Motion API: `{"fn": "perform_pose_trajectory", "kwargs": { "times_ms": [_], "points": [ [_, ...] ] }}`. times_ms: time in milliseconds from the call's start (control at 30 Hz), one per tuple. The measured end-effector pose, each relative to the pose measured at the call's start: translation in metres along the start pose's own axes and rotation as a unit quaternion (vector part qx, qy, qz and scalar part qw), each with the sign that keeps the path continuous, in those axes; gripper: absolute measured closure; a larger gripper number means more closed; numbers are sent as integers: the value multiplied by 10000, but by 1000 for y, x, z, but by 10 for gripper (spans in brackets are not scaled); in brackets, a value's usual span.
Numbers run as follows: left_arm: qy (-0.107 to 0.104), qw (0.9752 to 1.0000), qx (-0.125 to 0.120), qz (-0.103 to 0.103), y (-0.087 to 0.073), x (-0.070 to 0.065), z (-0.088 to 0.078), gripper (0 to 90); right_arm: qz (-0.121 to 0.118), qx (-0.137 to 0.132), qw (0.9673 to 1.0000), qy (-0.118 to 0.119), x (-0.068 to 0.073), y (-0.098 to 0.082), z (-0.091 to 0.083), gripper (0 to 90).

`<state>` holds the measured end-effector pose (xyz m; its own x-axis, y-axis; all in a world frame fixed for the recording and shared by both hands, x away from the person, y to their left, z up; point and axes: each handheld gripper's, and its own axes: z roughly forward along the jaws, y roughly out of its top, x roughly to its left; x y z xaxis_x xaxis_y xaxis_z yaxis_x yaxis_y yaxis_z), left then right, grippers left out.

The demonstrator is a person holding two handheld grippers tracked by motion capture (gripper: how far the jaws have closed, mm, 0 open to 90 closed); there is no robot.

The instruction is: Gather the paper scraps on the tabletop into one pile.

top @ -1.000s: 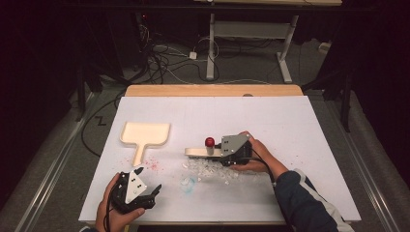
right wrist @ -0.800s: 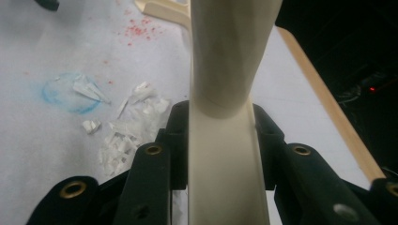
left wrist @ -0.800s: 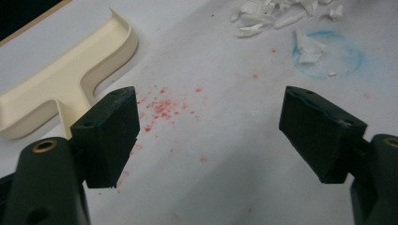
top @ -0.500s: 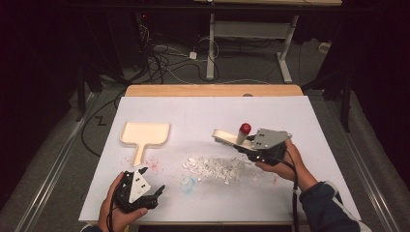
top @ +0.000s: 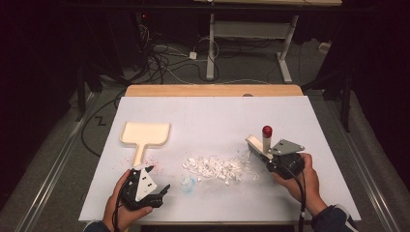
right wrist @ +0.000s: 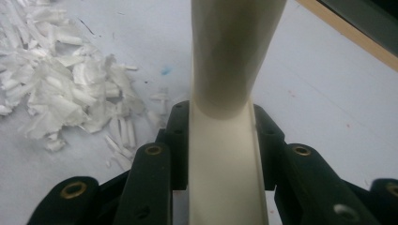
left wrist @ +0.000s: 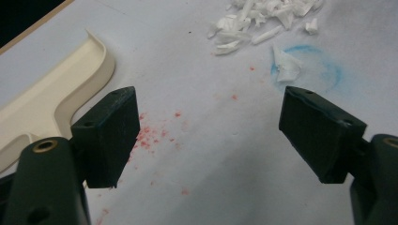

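Since the earlier frames, the right gripper [top: 265, 157] had carried the cream plastic brush with a red-capped handle [top: 263, 143] rightward off the pile of white paper shreds [top: 217, 167], while the left gripper [top: 155, 187] lay near the table's front edge below the cream plastic dustpan [top: 144, 135]. Its own view showed its jaws spread wide over bare, red-speckled white table sheet [left wrist: 197, 154], with the dustpan [left wrist: 47, 93] at left. From the right gripper's view, both jaws were clamped on the brush [right wrist: 225, 154], the shreds [right wrist: 61, 89] lying just left.

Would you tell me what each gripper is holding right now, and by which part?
The right gripper holds the cream brush, its fingers clamped on the handle. The left gripper is open and holds nothing.
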<state>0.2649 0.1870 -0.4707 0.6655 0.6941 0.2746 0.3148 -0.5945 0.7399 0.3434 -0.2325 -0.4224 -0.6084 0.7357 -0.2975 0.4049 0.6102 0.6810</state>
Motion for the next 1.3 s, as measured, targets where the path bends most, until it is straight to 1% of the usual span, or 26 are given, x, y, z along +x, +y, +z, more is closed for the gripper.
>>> {"fn": "perform_pose_trajectory", "kwargs": {
  "times_ms": [33,100,133,167,200,233,267,300,333,367,433,500,533,567,633,667,700,767,867,933,1000,1067,1100,1133,1300],
  "points": [
    [-8,10000,15,12,0,0,1,197,0,0,10000,0,0,0,0,677],
    [-28,10000,22,0,-1,0,2,197,98,-28,9998,144,8,3,5,676],
    [-32,10000,26,-10,-1,0,2,197,98,-28,9998,144,8,3,5,676],
    [-30,10000,37,-5,-1,1,2,198,67,-20,9998,178,12,4,7,675],
    [-30,10000,36,-7,-1,1,1,199,-19,-52,9999,142,21,6,10,674],
    [-29,10000,32,-9,-2,1,1,199,19,-75,9998,183,26,8,11,674],
    [-30,10000,22,-12,-2,0,1,199,19,-75,9998,183,26,8,11,674],
    [-30,10000,22,-14,-2,0,0,200,27,-150,9997,192,30,10,12,674],
    [-32,10000,32,-11,-2,0,0,199,101,-255,9994,190,35,11,13,675],
    [-29,10000,33,-10,-2,0,0,199,136,-282,9991,268,39,14,14,673],
    [-41,10000,31,-14,-2,0,1,200,126,-372,9990,211,50,18,18,673],
    [-39,10000,43,9,-2,0,1,200,138,-432,9986,270,61,24,22,669],
    [-46,10000,43,10,-2,0,1,200,111,-488,9983,314,71,30,26,665],
    [-53,10000,45,14,-2,0,1,200,111,-488,9983,314,71,30,26,665],
    [-54,10000,66,20,-2,-1,2,200,205,-641,9971,357,79,37,28,669],
    [-56,10000,66,24,-2,-1,2,200,243,-623,9969,425,82,40,29,666],
    [-55,10000,62,25,-2,-1,2,200,310,-677,9960,501,86,45,31,669],
    [-54,10000,51,26,-1,-1,2,200,251,-736,9957,502,93,49,34,667],
    [-57,10000,58,21,-2,-1,2,200,244,-775,9950,575,101,55,38,668],
    [-60,10000,54,26,-2,-1,2,200,249,-864,9940,622,103,59,37,672],
    [-47,10000,56,37,-2,0,1,200,233,-948,9933,625,101,61,34,676],
    [-44,10000,46,-1,-3,0,1,200,252,-999,9930,575,95,61,31,677],
    [-41,10000,53,0,-3,0,1,200,375,-1072,9916,625,86,59,28,677],
    [-25,10000,66,13,-3,0,1,200,375,-1072,9916,625,86,59,28,677],
    [-11,10000,76,61,-3,-1,0,200,483,-1160,9903,599,65,55,13,677]
  ]
}}
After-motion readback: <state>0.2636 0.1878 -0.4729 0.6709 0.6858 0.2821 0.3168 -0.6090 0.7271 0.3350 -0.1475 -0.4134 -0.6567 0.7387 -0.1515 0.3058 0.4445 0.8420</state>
